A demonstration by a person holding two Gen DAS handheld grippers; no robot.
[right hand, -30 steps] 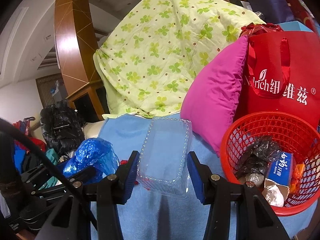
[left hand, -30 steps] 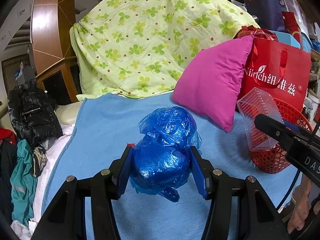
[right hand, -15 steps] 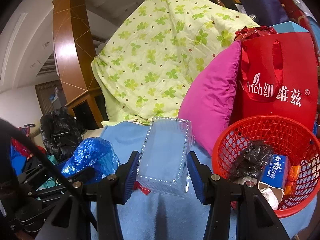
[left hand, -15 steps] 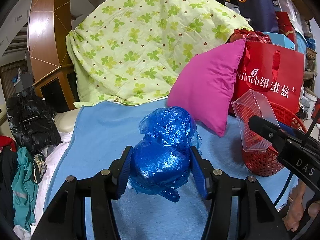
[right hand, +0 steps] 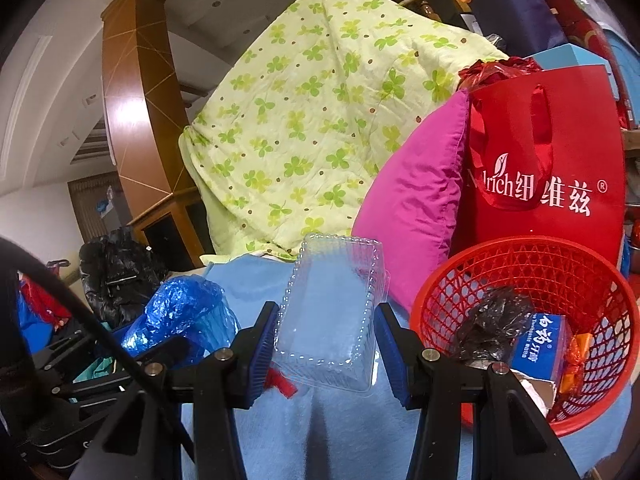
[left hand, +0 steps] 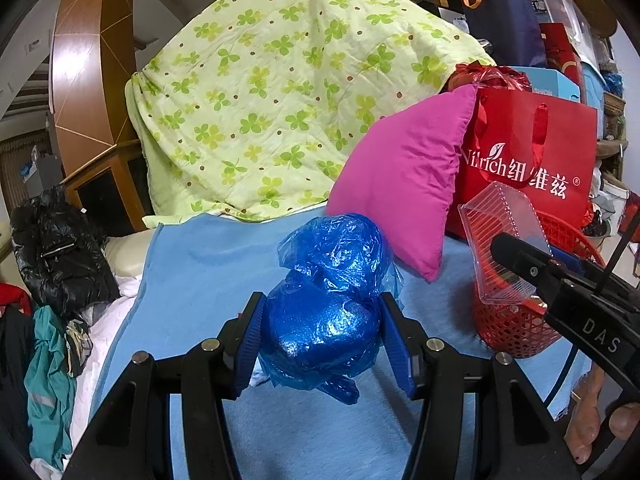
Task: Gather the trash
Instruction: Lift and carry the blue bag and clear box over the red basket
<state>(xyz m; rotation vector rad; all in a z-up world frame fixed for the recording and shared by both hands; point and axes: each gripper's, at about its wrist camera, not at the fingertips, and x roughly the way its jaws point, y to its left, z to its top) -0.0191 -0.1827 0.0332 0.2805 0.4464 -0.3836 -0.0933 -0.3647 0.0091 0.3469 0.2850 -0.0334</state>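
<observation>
Mostly blue blanket [left hand: 200, 264], cluttered room.

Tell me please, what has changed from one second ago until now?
Little: in the right wrist view the red basket has slid leftward and the bedding sits slightly lower, a small shift of view. Nothing taken or released: the left gripper keeps the blue plastic bag, the right gripper the clear plastic box.

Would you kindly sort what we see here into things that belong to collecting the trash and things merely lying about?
Belongs to the job:
- blue plastic bag, in the left claw
- clear plastic container, in the right claw
- red basket, already holding trash

Just lying about:
- pink pillow
- red gift bag
- clover quilt
- black jacket
</observation>
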